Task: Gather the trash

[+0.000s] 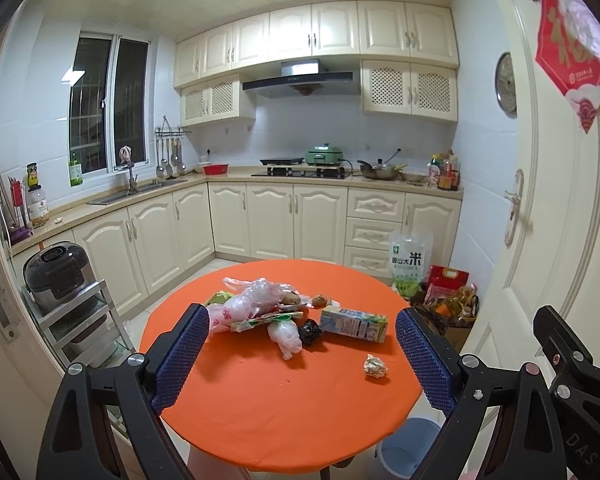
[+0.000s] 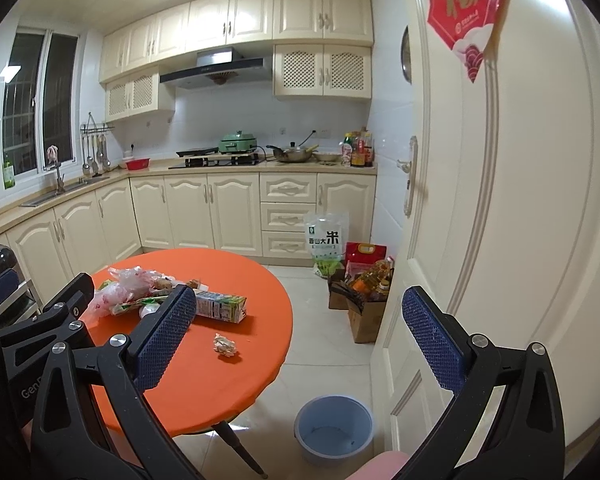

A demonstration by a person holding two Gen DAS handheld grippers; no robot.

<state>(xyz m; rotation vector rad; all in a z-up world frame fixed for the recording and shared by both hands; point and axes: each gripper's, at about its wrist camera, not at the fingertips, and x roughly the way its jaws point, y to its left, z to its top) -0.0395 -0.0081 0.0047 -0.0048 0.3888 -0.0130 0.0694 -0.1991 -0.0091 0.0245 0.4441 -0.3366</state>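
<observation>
- One round orange counter [image 1: 268,408], carrying the trash.
- One carton [image 1: 354,323], lying on its side.
- One crumpled paper ball [image 1: 375,366], apart from the rest.
- One small black bag [image 1: 311,331], next to the carton.
- At least three clear or whitish plastic bags [image 1: 260,294] in the heap; the exact count cannot be told.
- One green-edged wrapper [image 1: 266,320] in the heap.
- One blue bin [image 2: 334,428] on the floor.
- One rice bag [image 2: 326,240] on the floor.
- One red bag [image 2: 365,254] beside it.
- Two cardboard boxes [image 2: 364,318] by the door.
- Two grippers: left gripper [image 1: 302,354] and right gripper [image 2: 300,344], each with two blue-padded jaws spread wide.
</observation>
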